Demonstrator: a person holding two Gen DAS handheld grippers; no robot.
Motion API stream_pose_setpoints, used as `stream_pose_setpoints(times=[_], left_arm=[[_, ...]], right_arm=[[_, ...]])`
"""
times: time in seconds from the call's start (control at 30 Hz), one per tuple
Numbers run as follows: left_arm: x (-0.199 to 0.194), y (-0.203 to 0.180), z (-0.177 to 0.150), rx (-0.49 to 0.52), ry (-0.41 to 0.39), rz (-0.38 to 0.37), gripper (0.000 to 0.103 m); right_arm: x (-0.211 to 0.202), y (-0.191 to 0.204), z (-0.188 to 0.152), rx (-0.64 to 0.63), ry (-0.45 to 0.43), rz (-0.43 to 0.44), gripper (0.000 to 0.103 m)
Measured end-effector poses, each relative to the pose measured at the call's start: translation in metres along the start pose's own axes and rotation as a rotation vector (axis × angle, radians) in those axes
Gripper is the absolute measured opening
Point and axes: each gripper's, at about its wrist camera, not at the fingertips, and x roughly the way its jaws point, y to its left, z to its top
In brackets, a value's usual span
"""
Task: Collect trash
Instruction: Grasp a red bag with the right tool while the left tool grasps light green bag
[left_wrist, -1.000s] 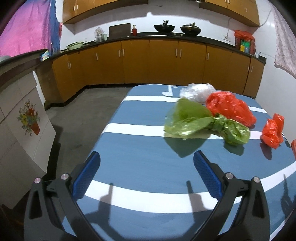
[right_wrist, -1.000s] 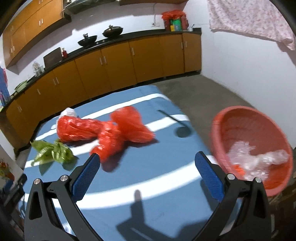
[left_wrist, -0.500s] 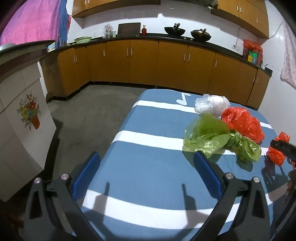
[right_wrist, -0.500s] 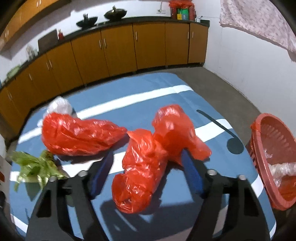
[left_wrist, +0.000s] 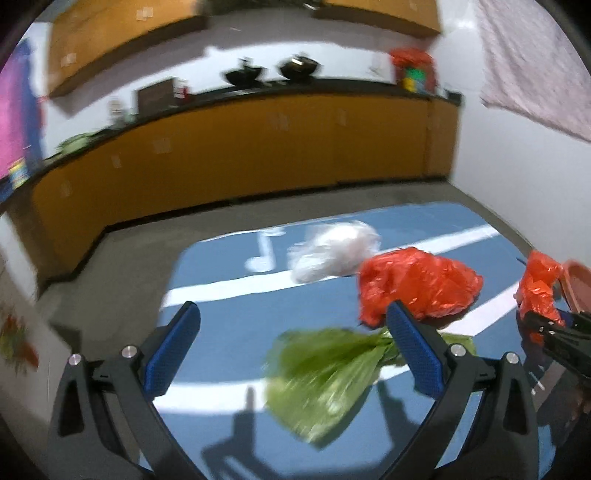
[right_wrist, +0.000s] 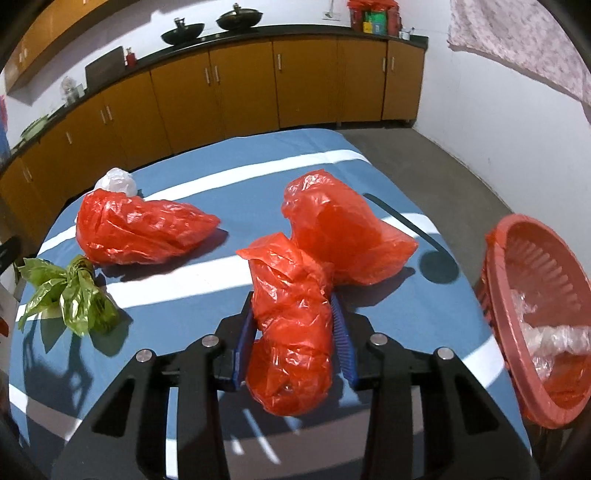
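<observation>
Between the blue pads of the right gripper (right_wrist: 293, 328), nearest its camera, a crumpled red bag (right_wrist: 291, 332) is pinched across its middle, the jaws drawn in against both flanks so the soft plastic bulges above and below them; a grip across the waist like this looks chosen to keep a limp, slippery bag from sliding out. Off to the right, beside the edge of the blue striped table (right_wrist: 184, 295), stands the red basket (right_wrist: 517, 254), already holding clear plastic wrap (right_wrist: 554, 332), which suggests it is the collecting point and sits low and near so that each piece needs only a short carry. Just behind the gripped bag lies a second red bag (right_wrist: 343, 229), touching it or nearly so; lifting one may drag the other. Over on the left side, the left gripper (left_wrist: 291, 350) hangs above the table with its jaws spread wide and nothing between them, its right finger overlapping a knotted green bag (left_wrist: 325, 376) in the blurred view, probably lining up on it. Farther back rest a third red bag (right_wrist: 140, 229) and, beyond it, a white bag (right_wrist: 116, 181), both untouched. Behind the table run the orange cabinets (right_wrist: 240, 92).
</observation>
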Motion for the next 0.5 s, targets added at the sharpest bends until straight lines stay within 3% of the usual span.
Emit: stream_pose_setpoints(times=[0.1,0.23,0.33,0.4,0.5], left_arm=[[0.03,-0.008,0.002,0.034,0.094,-0.058,0.099],[0.043,-0.009,-0.012,0.022,0.153,-0.135,0.095],[0.041,-0.01,-0.028,0.009,0.183,-0.182,0.084],[0.039,-0.014,-0.034,0.011,0.202,-0.208,0.07],[0.033,-0.02,-0.043,0.004,0.215,-0.245,0.063]], right_arm=[[-0.003,-0.007,-0.001,0.005,0.0,-0.001,0.04],[-0.005,-0.012,0.001,0.003,-0.008,0.005,0.04],[-0.006,-0.012,-0.001,0.005,-0.009,0.013,0.04],[-0.007,-0.01,-0.003,-0.001,-0.01,0.018,0.04],[-0.009,-0.007,-0.006,-0.011,-0.008,0.023,0.04]])
